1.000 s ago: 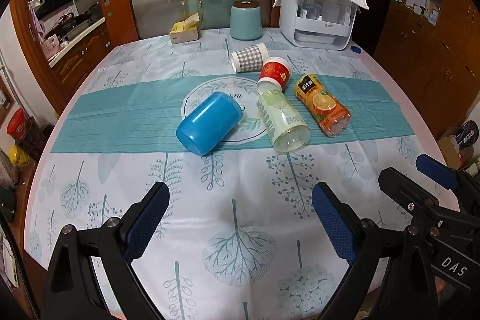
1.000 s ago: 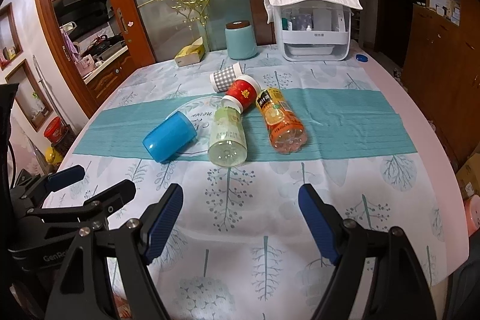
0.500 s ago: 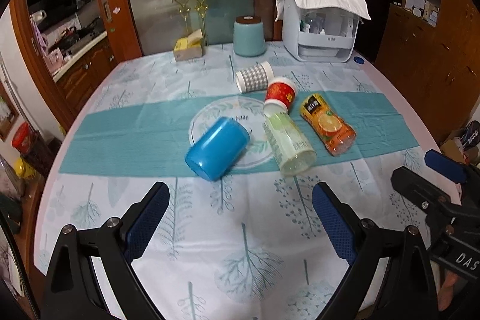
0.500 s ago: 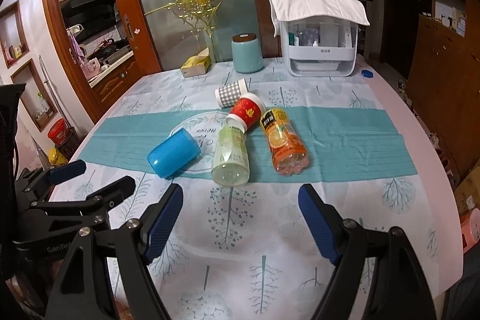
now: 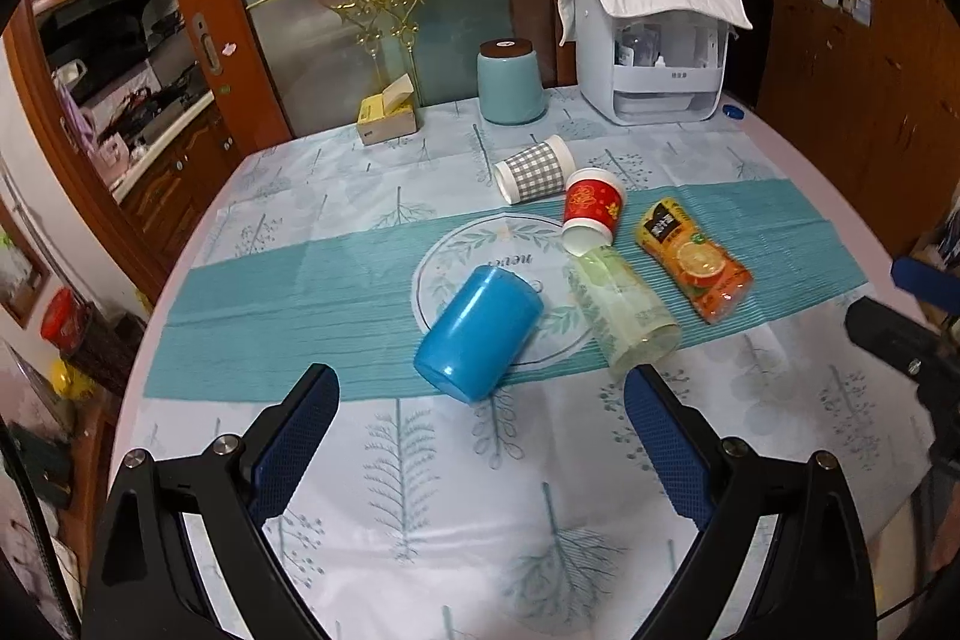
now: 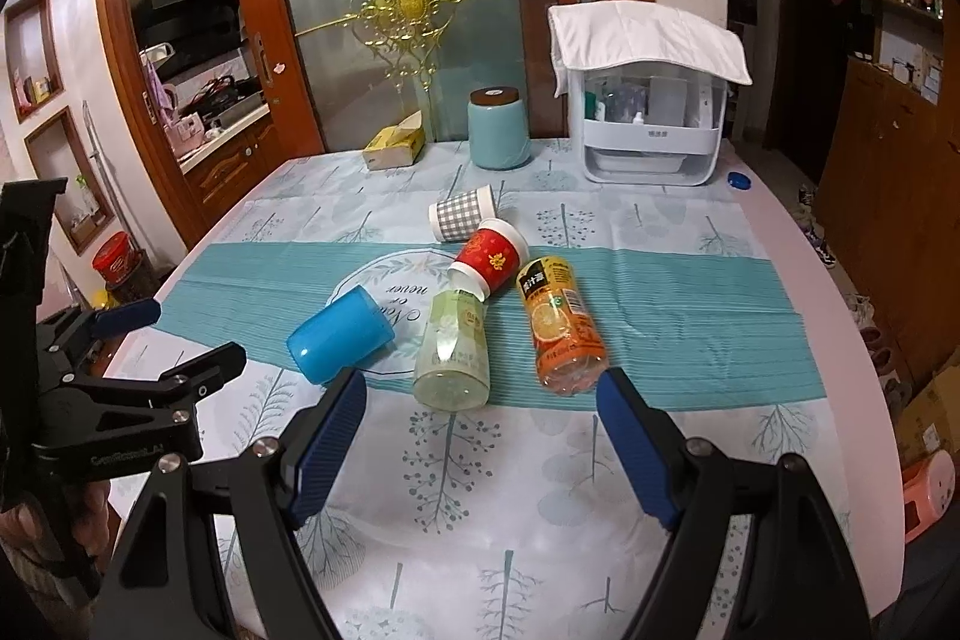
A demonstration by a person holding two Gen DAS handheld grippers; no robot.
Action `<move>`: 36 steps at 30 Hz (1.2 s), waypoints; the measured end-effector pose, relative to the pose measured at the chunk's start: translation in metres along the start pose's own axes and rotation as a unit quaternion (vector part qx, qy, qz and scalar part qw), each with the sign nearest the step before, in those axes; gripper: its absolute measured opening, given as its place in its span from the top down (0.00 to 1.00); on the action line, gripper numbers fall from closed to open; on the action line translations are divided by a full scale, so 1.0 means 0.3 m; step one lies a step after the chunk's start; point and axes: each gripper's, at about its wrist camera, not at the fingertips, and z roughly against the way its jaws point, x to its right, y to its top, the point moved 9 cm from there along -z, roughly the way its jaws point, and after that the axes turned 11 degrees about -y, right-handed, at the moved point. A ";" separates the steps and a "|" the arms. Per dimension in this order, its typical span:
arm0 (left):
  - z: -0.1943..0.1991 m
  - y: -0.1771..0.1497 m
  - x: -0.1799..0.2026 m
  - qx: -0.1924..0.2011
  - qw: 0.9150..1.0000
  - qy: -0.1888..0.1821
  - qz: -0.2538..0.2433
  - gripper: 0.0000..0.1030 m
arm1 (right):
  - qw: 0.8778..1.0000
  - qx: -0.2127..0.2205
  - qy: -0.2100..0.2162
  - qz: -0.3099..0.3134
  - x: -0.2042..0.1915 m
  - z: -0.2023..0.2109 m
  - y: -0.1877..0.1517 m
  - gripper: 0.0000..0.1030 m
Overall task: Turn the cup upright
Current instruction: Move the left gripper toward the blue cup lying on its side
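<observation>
Blue plastic cup (image 5: 478, 333) lies on its side at frame centre on the tablecloth (image 5: 384, 466).

Left gripper (image 5: 480, 451) and right gripper (image 6: 480, 445) hover wide open, both empty, low in their frames; a green bottle (image 5: 624, 307) lies right of the cup.

A cup (image 5: 478, 333) is seen lying on its side in the middle of the frame, on the table (image 5: 420, 490). To its right two bottles (image 5: 624, 310) are laid down side by side. Behind them, two paper cups (image 5: 531, 169) are tipped over. A box (image 5: 651, 58) is placed at the upper right.
</observation>
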 end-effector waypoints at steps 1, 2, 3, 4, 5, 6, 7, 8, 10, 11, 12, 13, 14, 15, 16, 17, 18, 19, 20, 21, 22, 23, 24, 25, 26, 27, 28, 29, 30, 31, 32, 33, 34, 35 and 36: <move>-0.009 0.003 -0.004 -0.002 1.000 -0.001 -0.003 0.08 | 1.000 -0.001 0.000 -0.001 -0.001 -0.007 0.001 0.23; -0.018 0.005 -0.008 -0.004 1.000 -0.005 -0.004 0.08 | 1.000 -0.003 -0.001 -0.003 0.000 -0.017 0.002 0.23; -0.027 0.007 -0.010 -0.007 1.000 -0.008 -0.005 0.08 | 1.000 -0.004 0.000 -0.004 -0.001 -0.024 0.003 0.23; -0.036 0.008 -0.013 -0.008 1.000 -0.011 -0.006 0.08 | 1.000 -0.008 0.003 -0.004 -0.002 -0.038 0.005 0.23; -0.049 0.008 -0.018 -0.012 1.000 -0.014 -0.008 0.08 | 1.000 -0.009 0.004 -0.003 -0.004 -0.043 0.004 0.23; -0.066 0.008 -0.025 -0.015 1.000 -0.016 -0.011 0.08 | 1.000 -0.013 0.005 -0.001 -0.007 -0.059 0.004 0.23; -0.084 0.007 -0.029 -0.018 1.000 -0.020 -0.016 0.08 | 1.000 -0.014 0.003 0.001 -0.009 -0.070 0.003 0.23; -0.100 0.009 -0.030 -0.021 0.999 -0.021 -0.018 0.08 | 1.000 -0.014 0.002 0.003 -0.009 -0.076 0.002 0.23; -0.146 0.007 -0.038 -0.030 0.999 -0.030 -0.028 0.08 | 1.000 -0.021 -0.003 0.007 -0.014 -0.104 -0.009 0.23; -0.166 0.004 -0.040 -0.036 0.998 -0.036 -0.032 0.08 | 1.000 -0.026 0.000 0.009 -0.019 -0.116 -0.013 0.23; -0.187 0.003 -0.041 -0.043 0.998 -0.041 -0.036 0.08 | 1.000 -0.030 0.001 0.010 -0.024 -0.126 -0.017 0.23; -0.209 0.000 -0.044 -0.049 0.997 -0.045 -0.041 0.08 | 0.999 -0.035 0.003 0.011 -0.029 -0.142 -0.025 0.23; -0.224 -0.002 -0.044 -0.053 0.997 -0.046 -0.042 0.08 | 0.999 -0.039 0.006 0.013 -0.034 -0.154 -0.031 0.23; -0.249 -0.005 -0.050 -0.060 0.996 -0.047 -0.044 0.08 | 0.999 -0.043 0.007 0.013 -0.037 -0.165 -0.036 0.23; -0.269 -0.007 -0.053 -0.065 0.996 -0.048 -0.047 0.08 | 0.999 -0.049 0.009 0.013 -0.041 -0.182 -0.045 0.23; -0.299 -0.011 -0.060 -0.075 0.995 -0.048 -0.047 0.08 | 0.998 -0.055 0.012 0.012 -0.044 -0.196 -0.053 0.23; -0.312 -0.013 -0.064 -0.079 0.995 -0.049 -0.047 0.08 | 0.998 -0.061 0.016 0.010 -0.048 -0.207 -0.059 0.23; -0.340 -0.015 -0.069 -0.087 0.994 -0.052 -0.048 0.08 | 0.997 -0.068 0.020 0.007 -0.053 -0.223 -0.068 0.23; -0.363 -0.018 -0.074 -0.094 0.993 -0.055 -0.047 0.08 | 0.997 -0.073 0.024 0.005 -0.059 -0.235 -0.074 0.23; -0.383 -0.017 -0.078 -0.100 0.992 -0.056 -0.047 0.08 | 0.997 -0.077 0.025 0.004 -0.061 -0.245 -0.077 0.23; -0.402 -0.017 -0.082 -0.105 0.992 -0.059 -0.048 0.08 | 0.996 -0.080 0.026 0.003 -0.064 -0.256 -0.080 0.23; -0.427 -0.017 -0.085 -0.114 0.990 -0.063 -0.049 0.08 | 0.996 -0.085 0.026 0.001 -0.066 -0.275 -0.084 0.23; -0.443 -0.017 -0.088 -0.120 0.989 -0.063 -0.050 0.08 | 0.996 -0.088 0.027 0.000 -0.070 -0.285 -0.086 0.23; -0.462 -0.018 -0.089 -0.127 0.988 -0.065 -0.051 0.08 | 0.995 -0.094 0.027 -0.001 -0.074 -0.301 -0.090 0.23; -0.478 -0.019 -0.091 -0.133 0.987 -0.067 -0.053 0.08 | 0.995 -0.099 0.029 -0.003 -0.077 -0.315 -0.092 0.24; -0.494 -0.020 -0.093 -0.140 0.986 -0.066 -0.054 0.08 | 0.994 -0.102 0.031 -0.004 -0.079 -0.328 -0.094 0.24; -0.511 -0.021 -0.096 -0.147 0.985 -0.065 -0.056 0.08 | 0.994 -0.106 0.032 -0.005 -0.082 -0.339 -0.096 0.25; -0.523 -0.019 -0.094 -0.150 0.985 -0.064 -0.058 0.08 | 0.993 -0.110 0.032 -0.006 -0.085 -0.353 -0.099 0.26; -0.538 -0.020 -0.094 -0.156 0.984 -0.064 -0.062 0.08 | 0.993 -0.114 0.030 -0.007 -0.088 -0.370 -0.102 0.26; -0.553 -0.021 -0.096 -0.162 0.983 -0.063 -0.064 0.08 | 0.992 -0.119 0.029 -0.008 -0.092 -0.387 -0.105 0.27; -0.565 -0.022 -0.099 -0.167 0.982 -0.062 -0.063 0.08 | 0.992 -0.123 0.029 -0.009 -0.095 -0.395 -0.108 0.28; -0.576 -0.022 -0.105 -0.171 0.981 -0.063 -0.062 0.08 | 0.991 -0.128 0.031 -0.011 -0.101 -0.411 -0.111 0.29; -0.589 -0.020 -0.110 -0.175 0.981 -0.064 -0.059 0.08 | 0.991 -0.130 0.031 -0.011 -0.104 -0.421 -0.112 0.30; -0.598 -0.021 -0.114 -0.178 0.980 -0.065 -0.056 0.08 | 0.991 -0.132 0.031 -0.011 -0.109 -0.429 -0.112 0.30; -0.605 -0.023 -0.117 -0.182 0.980 -0.065 -0.055 0.09 | 0.991 -0.134 0.029 -0.009 -0.114 -0.442 -0.113 0.30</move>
